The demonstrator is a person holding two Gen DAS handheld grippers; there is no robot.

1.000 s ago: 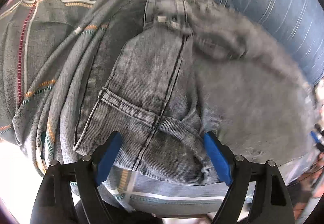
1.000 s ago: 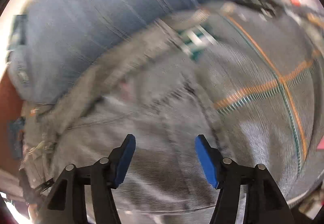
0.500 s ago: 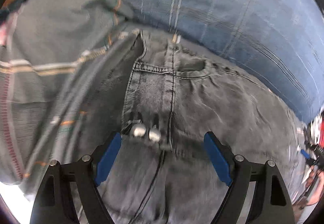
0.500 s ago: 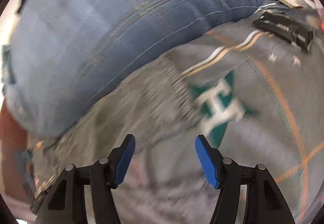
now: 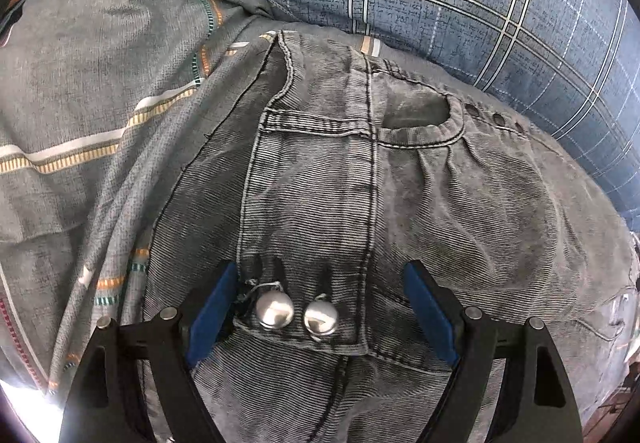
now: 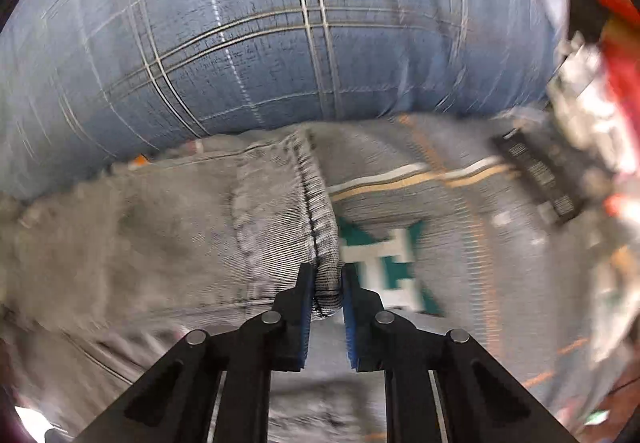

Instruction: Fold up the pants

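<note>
Right wrist view: right gripper jaws, wide a second ago, closing on grey denim pants hem edge beside blue plaid cushion, left gripper wide open over waistband snaps, empty; fold lift looks next

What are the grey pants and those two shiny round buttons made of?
The pants look like washed grey denim: ribbed weave, faded patches, thick stitched seams. The buttons look like polished metal, since they glint and mirror the light; shiny-coated plastic can't be ruled out.
</note>
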